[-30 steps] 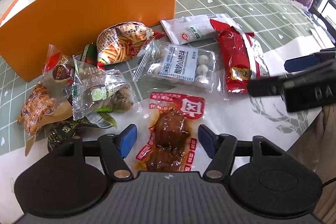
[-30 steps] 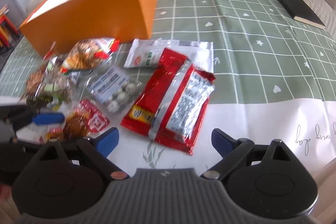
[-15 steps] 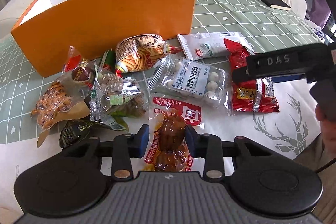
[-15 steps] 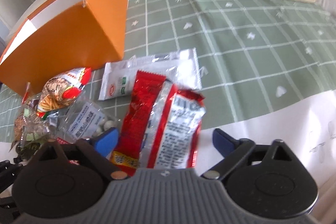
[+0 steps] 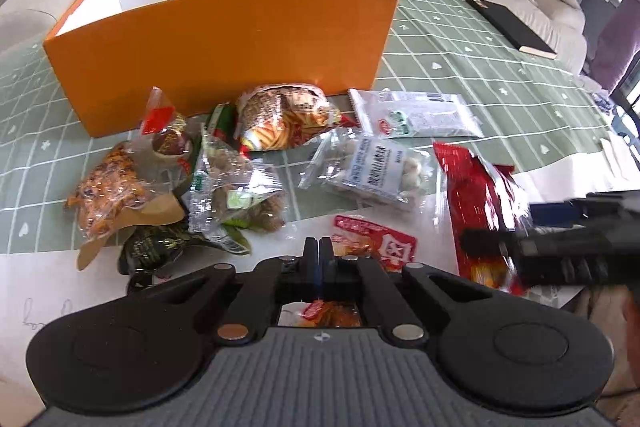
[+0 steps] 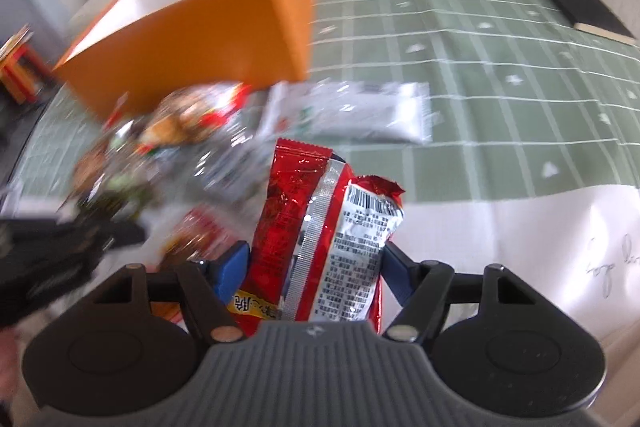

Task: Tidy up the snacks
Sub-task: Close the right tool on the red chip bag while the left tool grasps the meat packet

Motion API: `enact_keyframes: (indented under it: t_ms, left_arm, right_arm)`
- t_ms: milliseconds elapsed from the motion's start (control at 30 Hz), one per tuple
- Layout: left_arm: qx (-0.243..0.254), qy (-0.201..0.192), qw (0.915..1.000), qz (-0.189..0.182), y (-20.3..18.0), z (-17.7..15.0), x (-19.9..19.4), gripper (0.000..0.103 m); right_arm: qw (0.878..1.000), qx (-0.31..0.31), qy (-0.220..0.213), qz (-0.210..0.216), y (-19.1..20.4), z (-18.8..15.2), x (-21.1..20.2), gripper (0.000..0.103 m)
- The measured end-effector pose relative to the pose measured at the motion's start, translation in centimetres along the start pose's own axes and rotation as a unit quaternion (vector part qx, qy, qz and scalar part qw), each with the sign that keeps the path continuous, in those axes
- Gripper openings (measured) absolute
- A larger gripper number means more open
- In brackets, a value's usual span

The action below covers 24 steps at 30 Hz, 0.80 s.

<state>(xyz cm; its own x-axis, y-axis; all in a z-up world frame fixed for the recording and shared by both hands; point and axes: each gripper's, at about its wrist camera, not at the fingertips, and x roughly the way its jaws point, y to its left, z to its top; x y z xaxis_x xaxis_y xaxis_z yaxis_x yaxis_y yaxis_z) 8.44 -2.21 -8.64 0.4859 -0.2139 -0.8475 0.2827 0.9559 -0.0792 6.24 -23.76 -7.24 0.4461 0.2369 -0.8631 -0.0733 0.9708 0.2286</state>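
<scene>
An open orange box point(image 5: 224, 43) stands at the back of the table; it also shows in the right wrist view point(image 6: 192, 39). Several snack packets lie in front of it. My left gripper point(image 5: 320, 259) is shut on the red braised-meat packet point(image 5: 376, 243), whose lower part shows behind the fingers. My right gripper point(image 6: 316, 267) is shut on the long red snack bag point(image 6: 320, 235) and holds it tilted up. The same bag point(image 5: 476, 195) and the right gripper point(image 5: 568, 247) show at the right of the left wrist view.
Loose packets: a fries-print bag point(image 5: 284, 119), a white bag point(image 5: 412, 113), a clear bag of white balls point(image 5: 372, 167), a clear bag of brown snacks point(image 5: 236, 195), an orange-snack bag point(image 5: 112, 195). A black notebook point(image 5: 508, 23) lies far right. A sofa stands behind.
My left gripper closed fully on the meat packet. My right gripper closed on the red bag and lifted it; both views rose, and the box interior now shows.
</scene>
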Motion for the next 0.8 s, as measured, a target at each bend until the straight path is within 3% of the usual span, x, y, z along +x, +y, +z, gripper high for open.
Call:
enact_keyframes:
  t_ms: [67,133,233,333,567,633,800]
  left_arm:
    - [-0.002,0.013,0.9998,-0.013,0.4,0.0,-0.1,0.005]
    - [0.006,0.031,0.9990,-0.031,0.6,-0.1,-0.1,0.030]
    - [0.042,0.042,0.9980,-0.021,0.5,-1.0,-0.3,0.060]
    - [0.061,0.056,0.9964,-0.018,0.8,-1.8,-0.4,0.069]
    - [0.009,0.080,0.9943,-0.070,2.4,-3.0,0.8,0.067]
    - [0.011,0.070,0.9945,-0.077,2.4,-3.2,0.8,0.058]
    - [0.011,0.060,0.9944,-0.086,2.1,-2.9,0.8,0.047]
  right_arm:
    - [1.000,-0.031,0.002,-0.003,1.2,-0.5,-0.3,0.069]
    - [0.999,-0.049,0.010,-0.002,1.9,-0.7,-0.1,0.069]
    - [0.998,-0.055,0.030,0.003,2.3,-1.0,0.5,0.069]
    - [0.997,-0.061,0.044,0.012,2.5,-1.3,0.8,0.069]
    - [0.994,-0.086,0.061,0.017,3.6,-1.8,1.5,0.069]
    - [0.994,-0.089,0.065,0.016,3.8,-1.8,1.8,0.070]
    - [0.993,-0.094,0.065,0.013,4.0,-1.9,1.8,0.070]
